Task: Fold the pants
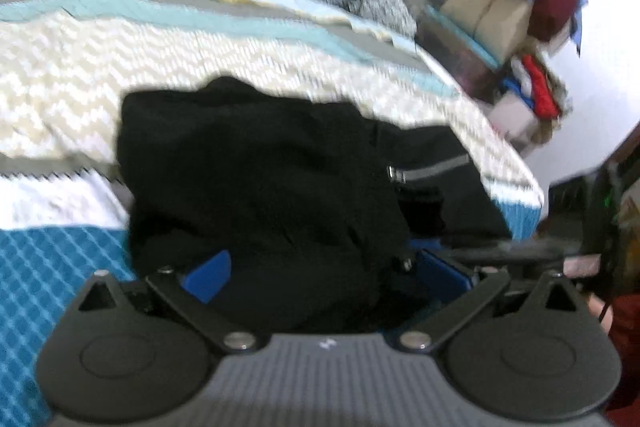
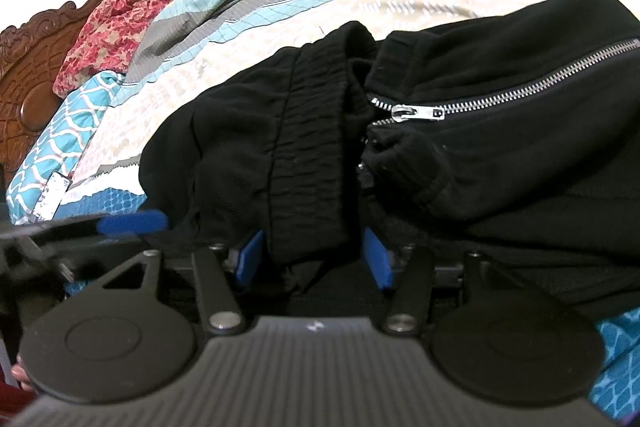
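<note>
The black pants (image 2: 400, 147) lie bunched on the bed (image 2: 280, 7), running far and right from the right gripper (image 2: 312, 255), whose half-closed jaws pinch the gathered waistband, while the left gripper (image 1: 320, 275), jaws wide, has cloth heaped between its blue fingers (image 1: 208, 275).

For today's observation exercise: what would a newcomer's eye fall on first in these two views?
The black pants, heaped mid-frame on the striped bedspread, with a silver zipper gleaming at right. Blue-padded right tongs straddle the elastic waistband; the left tongs are half buried in black cloth.
</note>
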Motion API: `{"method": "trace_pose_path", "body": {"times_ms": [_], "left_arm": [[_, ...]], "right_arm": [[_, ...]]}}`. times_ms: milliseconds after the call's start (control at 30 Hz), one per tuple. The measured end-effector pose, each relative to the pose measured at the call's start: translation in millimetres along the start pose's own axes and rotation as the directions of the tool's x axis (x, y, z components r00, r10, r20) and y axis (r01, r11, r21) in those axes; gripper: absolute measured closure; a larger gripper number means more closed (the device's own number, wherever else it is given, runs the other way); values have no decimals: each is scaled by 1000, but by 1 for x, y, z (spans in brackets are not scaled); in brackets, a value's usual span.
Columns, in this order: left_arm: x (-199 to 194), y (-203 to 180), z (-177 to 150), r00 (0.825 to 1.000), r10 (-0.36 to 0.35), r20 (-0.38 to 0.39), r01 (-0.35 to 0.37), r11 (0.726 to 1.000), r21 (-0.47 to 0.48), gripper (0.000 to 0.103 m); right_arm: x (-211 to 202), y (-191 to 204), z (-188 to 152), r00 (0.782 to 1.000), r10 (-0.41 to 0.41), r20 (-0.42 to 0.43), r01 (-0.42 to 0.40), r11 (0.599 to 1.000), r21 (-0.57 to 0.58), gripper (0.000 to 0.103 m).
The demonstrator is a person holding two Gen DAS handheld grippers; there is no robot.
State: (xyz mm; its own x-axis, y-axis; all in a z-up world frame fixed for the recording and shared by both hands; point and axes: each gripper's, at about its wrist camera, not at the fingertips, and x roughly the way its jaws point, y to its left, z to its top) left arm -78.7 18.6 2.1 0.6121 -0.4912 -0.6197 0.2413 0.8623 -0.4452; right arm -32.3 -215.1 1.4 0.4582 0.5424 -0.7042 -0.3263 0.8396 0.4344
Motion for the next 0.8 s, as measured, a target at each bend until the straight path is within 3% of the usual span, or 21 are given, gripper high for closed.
{"method": "trace_pose_path", "body": {"times_ms": [133,267,400,533,567,667,800], "left_arm": [[-24,16,11,995,60,82,-57,997,-42,0],[-36,36,27,988,80,135,-65,991,-114,3],[-27,36,43,987,71,145,-54,991,-124,12],[-9,34,42,994,54,100,-43,993,-108,35],[-3,34,40,996,45,80,-36,994,-108,44],[15,37,26,999,49,3,-49,992,-115,56],[31,33,10,993,113,-43,-115,992,-54,58]], "right_arm": [[-20,9,-4,1000,-3,11,3,1000,-26,48],[-52,24,-7,992,-38,123,50,994,-96,62],[-61,34,8,979,11,201,5,997,-75,64],[-33,39,16,991,20,130,-10,997,-81,75],[-24,38,15,994,26,106,-18,997,-80,75],[0,30,5,1000,21,9,-21,999,-44,75],[-2,23,-1,999,47,-2,-47,999,-23,77]]}}
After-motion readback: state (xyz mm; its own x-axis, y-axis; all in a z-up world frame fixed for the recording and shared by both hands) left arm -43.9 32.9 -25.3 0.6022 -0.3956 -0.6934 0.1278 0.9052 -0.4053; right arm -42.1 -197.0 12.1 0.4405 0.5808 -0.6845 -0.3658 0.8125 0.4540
